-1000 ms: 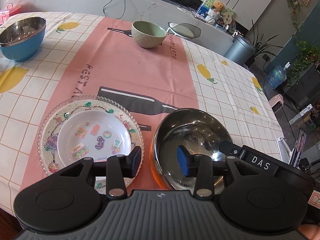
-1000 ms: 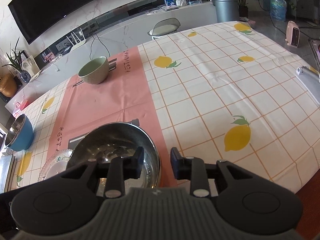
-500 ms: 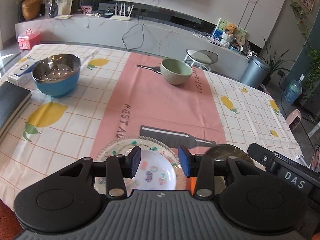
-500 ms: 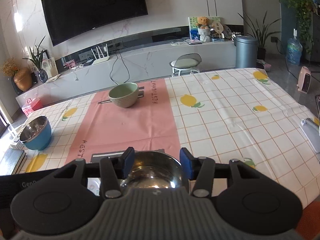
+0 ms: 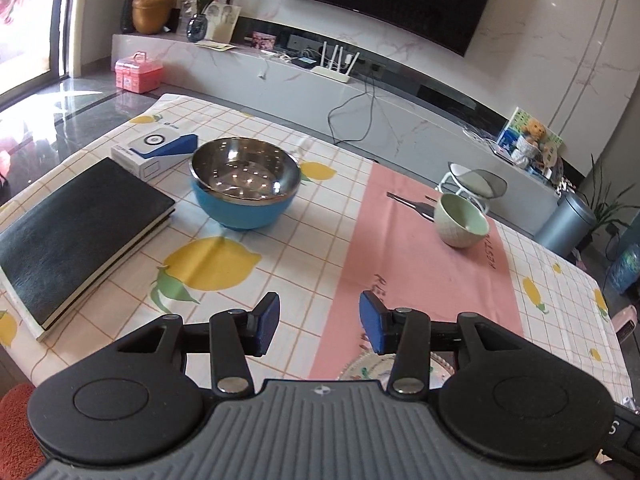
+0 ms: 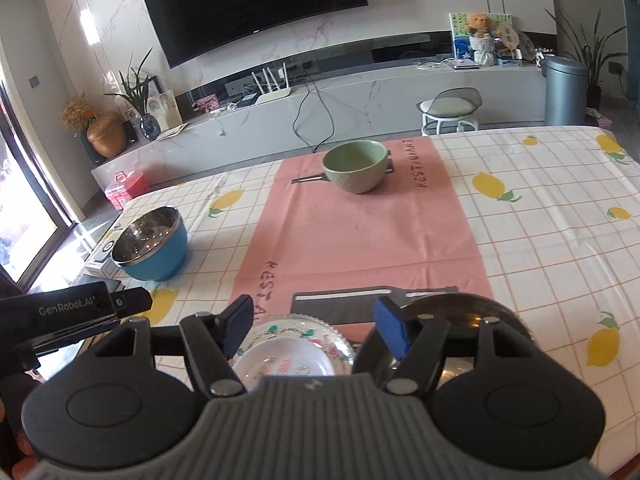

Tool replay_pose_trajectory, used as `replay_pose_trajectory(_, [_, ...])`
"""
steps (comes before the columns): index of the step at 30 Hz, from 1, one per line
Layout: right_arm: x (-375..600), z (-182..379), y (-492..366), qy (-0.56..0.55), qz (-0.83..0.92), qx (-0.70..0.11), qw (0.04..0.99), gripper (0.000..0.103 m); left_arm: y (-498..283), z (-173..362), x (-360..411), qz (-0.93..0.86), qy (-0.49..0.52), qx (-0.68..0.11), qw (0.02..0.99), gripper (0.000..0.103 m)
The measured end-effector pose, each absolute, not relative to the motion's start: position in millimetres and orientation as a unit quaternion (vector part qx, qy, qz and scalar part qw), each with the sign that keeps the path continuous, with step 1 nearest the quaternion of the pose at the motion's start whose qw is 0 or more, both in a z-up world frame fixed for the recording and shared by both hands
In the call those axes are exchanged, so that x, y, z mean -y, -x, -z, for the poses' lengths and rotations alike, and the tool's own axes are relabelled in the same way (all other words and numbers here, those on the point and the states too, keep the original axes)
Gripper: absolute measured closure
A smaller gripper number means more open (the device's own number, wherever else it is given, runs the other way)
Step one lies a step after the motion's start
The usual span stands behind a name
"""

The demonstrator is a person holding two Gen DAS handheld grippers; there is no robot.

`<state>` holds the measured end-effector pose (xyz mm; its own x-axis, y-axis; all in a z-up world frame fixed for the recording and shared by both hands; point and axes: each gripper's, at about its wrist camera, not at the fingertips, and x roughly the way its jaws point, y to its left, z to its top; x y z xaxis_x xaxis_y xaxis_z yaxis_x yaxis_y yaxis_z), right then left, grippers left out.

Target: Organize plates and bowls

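Note:
My left gripper (image 5: 318, 326) is open and empty above the tablecloth, facing a blue steel-lined bowl (image 5: 245, 182) at the far left and a green bowl (image 5: 461, 220) at the far right. A patterned glass plate (image 5: 374, 366) peeks out under its right finger. My right gripper (image 6: 314, 328) is open and empty over the plate (image 6: 292, 354). A steel bowl (image 6: 456, 312) sits just right of its right finger. The blue bowl (image 6: 150, 244) and green bowl (image 6: 356, 166) lie beyond it.
A black notebook (image 5: 76, 232) and a white-blue box (image 5: 154, 150) lie at the table's left edge. A pink runner (image 6: 360, 232) crosses the lemon-print cloth. The left gripper's body (image 6: 68, 312) shows at the right wrist view's left side.
Both grippers have risen and pulled back from the plate and steel bowl. The left one has swung left toward the blue bowl. The right gripper's jaws have opened wider.

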<state>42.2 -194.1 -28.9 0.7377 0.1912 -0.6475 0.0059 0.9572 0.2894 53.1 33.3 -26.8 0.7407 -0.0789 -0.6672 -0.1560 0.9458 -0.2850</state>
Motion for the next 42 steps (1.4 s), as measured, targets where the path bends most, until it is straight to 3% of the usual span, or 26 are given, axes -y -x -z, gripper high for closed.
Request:
replay_pose_trajectory(13, [106.3, 37.7, -113.8, -0.117, -0.088, -0.388, 0.910, 0.035, -85.6, 37.3, -123.0, -0.099, 0.252, -0.343, 0.899, 0.051])
replay_pose_trajectory(29, [15.6, 45.0, -221.5, -0.049, -0.108, -0.405, 0.906, 0.037, -188.1, 43.6, -139.6, -0.123, 0.135, -0.387, 0.904, 0.051])
replay_pose_trajectory(42, [0.6, 77.5, -257.0, -0.041, -0.107, -0.435, 0.893, 0.057, -224.5, 69.7, -135.0, -0.124, 0.093, -0.408, 0.900, 0.070])
